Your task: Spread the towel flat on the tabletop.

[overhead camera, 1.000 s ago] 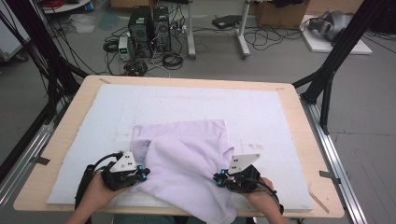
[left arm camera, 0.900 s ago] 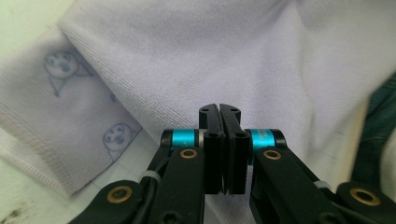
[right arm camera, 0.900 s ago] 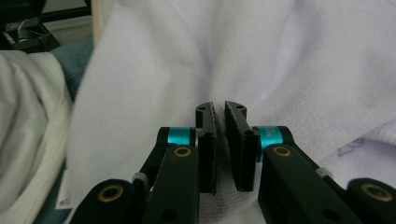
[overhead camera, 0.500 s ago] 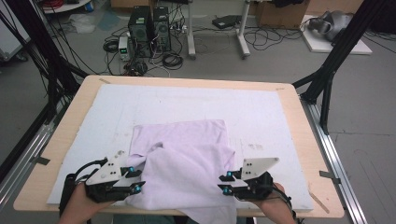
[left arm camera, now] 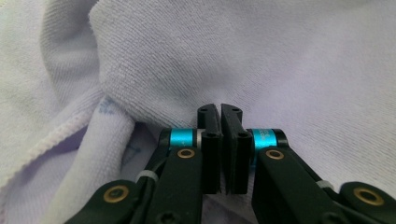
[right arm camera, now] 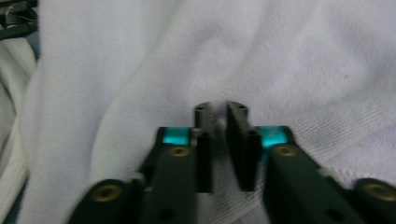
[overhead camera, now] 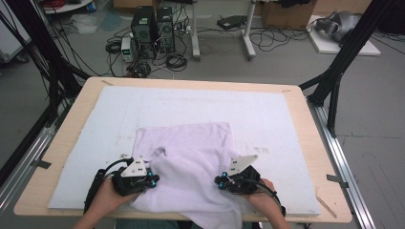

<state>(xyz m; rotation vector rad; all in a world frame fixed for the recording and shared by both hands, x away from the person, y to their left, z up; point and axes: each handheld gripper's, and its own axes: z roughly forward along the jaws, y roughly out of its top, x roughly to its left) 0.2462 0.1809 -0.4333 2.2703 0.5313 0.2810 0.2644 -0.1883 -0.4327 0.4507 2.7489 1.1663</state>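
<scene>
Fingers of the left gripper point(overhead camera: 154, 180) have just been closing and now stand pressed together, pinching a fold of the pale lilac towel point(overhead camera: 191, 162) at its left edge (the stitched hem curls just beside them in the left gripper view). That towel lies rumpled on the white mat point(overhead camera: 267, 114) covering the wooden table point(overhead camera: 62, 143), its near part draped over the table's front edge. At the right, the right gripper point(overhead camera: 220, 181) has likewise just been closing; its fingers point(right arm camera: 238, 140) are clamped on cloth bunched between them.
</scene>
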